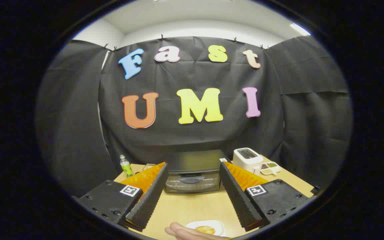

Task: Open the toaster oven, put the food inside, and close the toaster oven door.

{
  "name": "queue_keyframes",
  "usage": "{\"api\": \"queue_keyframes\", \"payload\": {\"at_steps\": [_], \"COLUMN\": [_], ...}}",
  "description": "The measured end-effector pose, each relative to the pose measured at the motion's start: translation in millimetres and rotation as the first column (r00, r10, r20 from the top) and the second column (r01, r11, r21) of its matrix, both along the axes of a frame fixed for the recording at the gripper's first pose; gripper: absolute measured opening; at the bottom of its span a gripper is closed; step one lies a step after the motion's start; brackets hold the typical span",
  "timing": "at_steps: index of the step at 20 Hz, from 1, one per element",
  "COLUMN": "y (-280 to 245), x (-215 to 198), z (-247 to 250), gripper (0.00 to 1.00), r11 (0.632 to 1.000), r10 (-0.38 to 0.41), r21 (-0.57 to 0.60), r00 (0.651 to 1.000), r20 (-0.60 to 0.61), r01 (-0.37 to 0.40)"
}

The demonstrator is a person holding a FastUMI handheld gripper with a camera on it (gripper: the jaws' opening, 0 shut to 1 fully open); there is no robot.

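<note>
Wood-grain desk [192, 208] carries the toaster oven [193, 171], which sits just ahead of the gripper [193, 171] and between its 2 fingers [152, 186]. Gripper is spread wide, pinching nothing; the fingers cover the oven's left and right ends, so only its mid section shows. Oven door is closed, handle [191, 180] across the front; glass is dark, inside can't be made out. Food [205, 229] sits on a white plate [217, 225] at the near desk edge, behind the fingertips; looks like a fried egg or sth similar, hard to tell, and the plate is partly cut off. Fingertips of a person's hand [182, 232] lie just left of the plate, touching or nearly so; rest of hand cut off. Beyond the fingers: green bottle [125, 165] on the left, w/ a small object beside it mostly hidden by the left finger. White toaster [247, 159] stands right of the oven, a small divided dish [270, 167] just beside it, contents too small to name.
</note>
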State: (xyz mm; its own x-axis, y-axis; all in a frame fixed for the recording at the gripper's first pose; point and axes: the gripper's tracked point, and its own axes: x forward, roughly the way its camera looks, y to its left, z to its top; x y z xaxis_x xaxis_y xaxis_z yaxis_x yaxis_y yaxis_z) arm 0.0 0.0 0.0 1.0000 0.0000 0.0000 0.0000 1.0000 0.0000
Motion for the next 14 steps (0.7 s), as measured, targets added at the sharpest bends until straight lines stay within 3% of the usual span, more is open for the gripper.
{"api": "queue_keyframes", "payload": {"at_steps": [14], "y": [-8], "x": [-9], "z": [21], "gripper": [1.00], "r11": [0.999], "r10": [-0.019], "r21": [-0.037], "r00": [0.998], "r20": [0.066], "r01": [0.022]}}
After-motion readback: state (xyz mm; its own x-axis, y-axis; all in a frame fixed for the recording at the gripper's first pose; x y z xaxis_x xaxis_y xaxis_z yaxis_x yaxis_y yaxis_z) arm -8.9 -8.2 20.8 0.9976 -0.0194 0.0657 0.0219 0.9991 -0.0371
